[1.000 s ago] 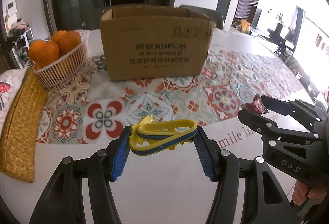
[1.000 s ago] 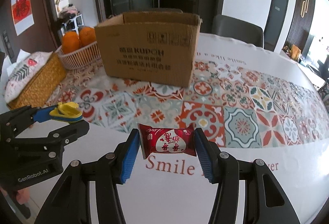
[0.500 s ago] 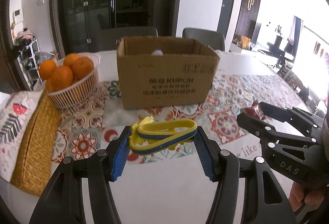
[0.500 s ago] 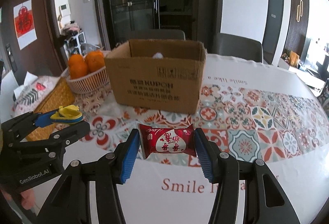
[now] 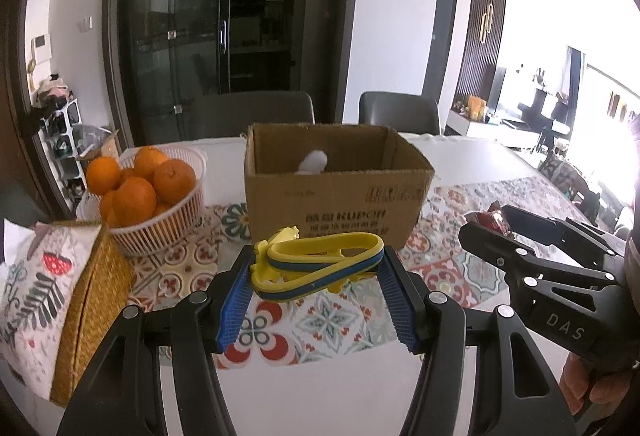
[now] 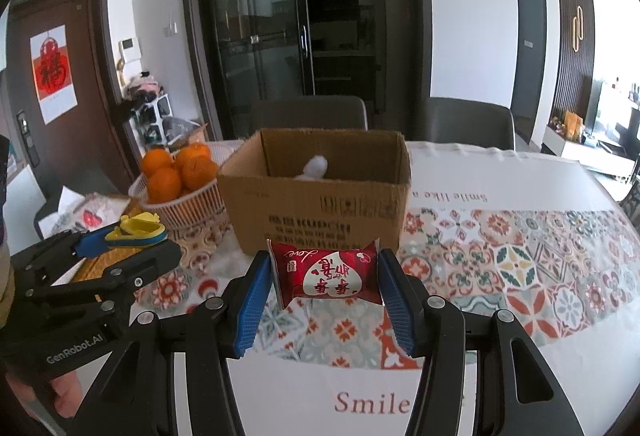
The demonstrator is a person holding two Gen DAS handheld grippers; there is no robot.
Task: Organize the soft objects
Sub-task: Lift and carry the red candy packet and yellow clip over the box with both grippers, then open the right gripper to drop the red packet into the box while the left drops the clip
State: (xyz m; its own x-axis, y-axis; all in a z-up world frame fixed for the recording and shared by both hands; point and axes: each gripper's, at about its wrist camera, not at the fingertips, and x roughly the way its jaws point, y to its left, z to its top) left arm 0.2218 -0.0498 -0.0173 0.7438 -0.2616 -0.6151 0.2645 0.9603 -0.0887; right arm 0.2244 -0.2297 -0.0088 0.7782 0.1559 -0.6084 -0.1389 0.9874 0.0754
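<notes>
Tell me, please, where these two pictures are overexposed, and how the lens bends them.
Left wrist view: daylight from the windows at the right burns out detail there, and the cabinet frames bow outward. Right wrist view: exposure is more even, the brightest area being at the far right edge; the door leans, and black corners ring both pictures.

a cardboard box (image 5: 336,196) is set on the table (image 5: 320,396), with a soft item (image 5: 314,161) lying inside it. a basket of oranges (image 5: 144,196) is placed just left of it, two chairs (image 6: 468,124) behind.
</notes>
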